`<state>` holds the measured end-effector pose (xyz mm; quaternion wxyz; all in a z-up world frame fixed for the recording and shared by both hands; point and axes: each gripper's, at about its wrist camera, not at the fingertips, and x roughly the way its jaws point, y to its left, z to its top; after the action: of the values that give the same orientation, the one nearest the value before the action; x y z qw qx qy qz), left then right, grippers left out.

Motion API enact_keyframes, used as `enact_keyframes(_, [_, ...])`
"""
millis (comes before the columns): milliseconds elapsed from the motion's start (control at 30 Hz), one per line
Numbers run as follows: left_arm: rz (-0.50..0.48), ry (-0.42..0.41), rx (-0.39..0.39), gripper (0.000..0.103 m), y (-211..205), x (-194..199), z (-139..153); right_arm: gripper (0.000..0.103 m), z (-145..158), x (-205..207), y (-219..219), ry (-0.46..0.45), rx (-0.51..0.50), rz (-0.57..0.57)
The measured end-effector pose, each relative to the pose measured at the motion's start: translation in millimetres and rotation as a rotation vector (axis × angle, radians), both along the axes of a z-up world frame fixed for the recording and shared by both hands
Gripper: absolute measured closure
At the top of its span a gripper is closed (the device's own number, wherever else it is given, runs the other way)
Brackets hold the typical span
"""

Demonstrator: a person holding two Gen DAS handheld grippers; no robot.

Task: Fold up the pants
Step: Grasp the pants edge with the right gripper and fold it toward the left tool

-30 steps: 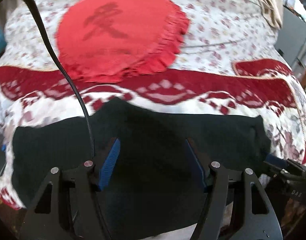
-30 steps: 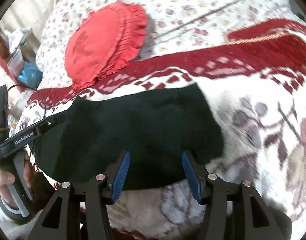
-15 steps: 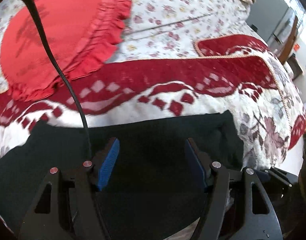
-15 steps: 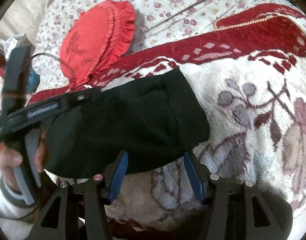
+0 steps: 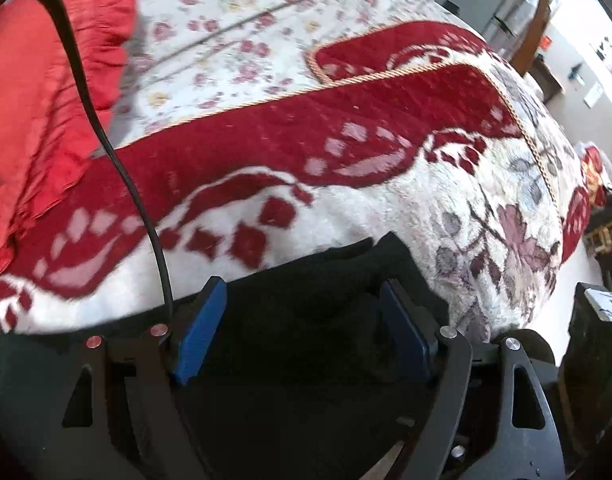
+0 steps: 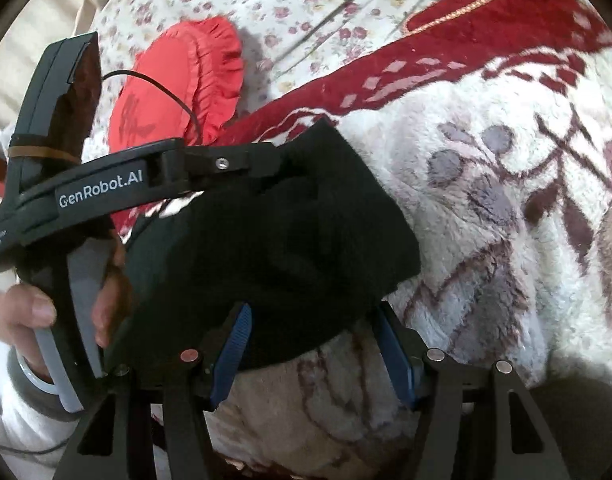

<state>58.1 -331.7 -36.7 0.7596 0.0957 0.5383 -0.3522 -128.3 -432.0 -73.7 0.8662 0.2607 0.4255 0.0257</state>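
The black pants (image 6: 290, 232) lie folded into a compact bundle on the red and white patterned blanket (image 6: 505, 184). In the left wrist view the pants (image 5: 313, 320) fill the space under and between the fingers. My left gripper (image 5: 302, 300) is open, with its blue pads over the pants' right end. My right gripper (image 6: 311, 320) is open at the near edge of the bundle. The left gripper's body (image 6: 106, 192) also shows in the right wrist view, resting over the bundle's far left side, held by a hand.
A round red frilled cushion (image 5: 38, 92) lies at the back left on the floral bedspread (image 5: 246, 20). A black cable (image 5: 106, 136) runs across the left wrist view. The bed edge and room furniture (image 5: 601, 240) are at the right.
The left gripper has swung right along the pants toward their right end. The pants have gone from a long flat strip to a shorter, thicker bundle. The right gripper stays at the near edge.
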Motion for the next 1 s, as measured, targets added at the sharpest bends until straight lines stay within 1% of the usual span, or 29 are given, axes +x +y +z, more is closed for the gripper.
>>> enact_keyframes(100, [-0.023, 0.018, 0.001, 0.024, -11.1, 6.3, -9.4, 0.039, -2.5, 2.8, -1.4, -0.018, 0.017, -0.029])
enact_keyframes(167, [-0.04, 0.045, -0.014, 0.024, -16.8, 8.4, -17.7, 0.039, -3.8, 3.2, -2.4, -0.033, 0.035, -0.056])
enact_keyframes(233, [-0.055, 0.049, -0.036, 0.025, -21.0, 6.9, -24.7, 0.039, -6.8, 4.1, -6.4, -0.062, 0.082, -0.1])
enact_keyframes(267, [-0.053, 0.032, -0.035, 0.031, -22.8, 5.9, -27.0, 0.039, -8.4, 4.7, -9.6, -0.078, 0.113, -0.118])
enact_keyframes(300, [-0.053, 0.016, -0.033, 0.035, -23.9, 4.6, -28.3, 0.042, -9.7, 5.5, -11.9, -0.089, 0.138, -0.133])
enact_keyframes(333, [-0.056, 0.0, -0.04, 0.038, -23.8, 3.1, -28.0, 0.053, -9.2, 7.1, -12.5, -0.095, 0.14, -0.138])
enact_keyframes(367, [-0.052, -0.002, -0.045, 0.045, -23.3, 3.3, -27.6, 0.062, -7.7, 8.7, -11.2, -0.097, 0.122, -0.132])
enact_keyframes(400, [-0.044, 0.002, -0.052, 0.05, -21.8, 4.1, -26.7, 0.075, -6.8, 10.8, -10.6, -0.097, 0.119, -0.12])
enact_keyframes(433, [-0.034, 0.012, -0.063, 0.053, -18.5, 5.6, -24.9, 0.079, -6.5, 13.2, -10.4, -0.098, 0.135, -0.105])
enact_keyframes(467, [-0.028, 0.023, -0.076, 0.06, -14.3, 6.8, -21.7, 0.08, -2.6, 14.5, -8.9, -0.109, 0.138, -0.093])
enact_keyframes(500, [-0.025, 0.031, -0.09, 0.067, -9.0, 7.3, -16.9, 0.081, 4.6, 16.0, -6.2, -0.126, 0.115, -0.076])
enact_keyframes(533, [-0.019, 0.032, -0.106, 0.067, -2.2, 7.9, -10.0, 0.081, 13.0, 14.9, -2.1, -0.144, 0.083, -0.057])
enact_keyframes(600, [0.02, 0.003, -0.141, 0.067, 20.1, 10.1, 12.0, 0.082, 34.9, 13.8, 9.9, -0.19, 0.042, -0.008])
enact_keyframes(700, [0.106, -0.011, -0.204, 0.067, 62.4, 17.0, 39.0, 0.082, 64.8, 14.6, 35.9, -0.247, -0.017, 0.083])
enact_keyframes(733, [0.147, -0.018, -0.222, 0.067, 85.0, 19.4, 48.5, 0.082, 75.7, 16.2, 51.1, -0.267, -0.054, 0.128])
enact_keyframes(800, [0.205, -0.041, -0.228, 0.067, 117.3, 21.3, 59.0, 0.082, 85.1, 18.7, 76.5, -0.286, -0.092, 0.201])
enact_keyframes(833, [0.254, -0.053, -0.223, 0.067, 140.8, 23.6, 64.0, 0.082, 87.8, 21.8, 89.4, -0.292, -0.105, 0.237])
enact_keyframes(867, [0.286, -0.056, -0.219, 0.063, 156.1, 23.5, 65.2, 0.082, 87.4, 26.1, 108.0, -0.291, -0.119, 0.28])
enact_keyframes(900, [0.319, -0.056, -0.217, 0.054, 174.1, 22.7, 65.4, 0.081, 84.8, 32.1, 123.0, -0.284, -0.128, 0.318])
enact_keyframes(933, [0.358, -0.055, -0.219, 0.049, 195.5, 20.8, 64.0, 0.078, 79.4, 37.3, 137.4, -0.273, -0.13, 0.355])
enact_keyframes(967, [0.384, -0.055, -0.218, 0.044, 209.7, 17.8, 62.3, 0.078, 71.9, 44.2, 154.4, -0.255, -0.118, 0.405])
enact_keyframes(1000, [0.418, -0.054, -0.215, 0.044, 225.6, 15.0, 59.8, 0.067, 61.7, 51.9, 172.3, -0.223, -0.101, 0.461])
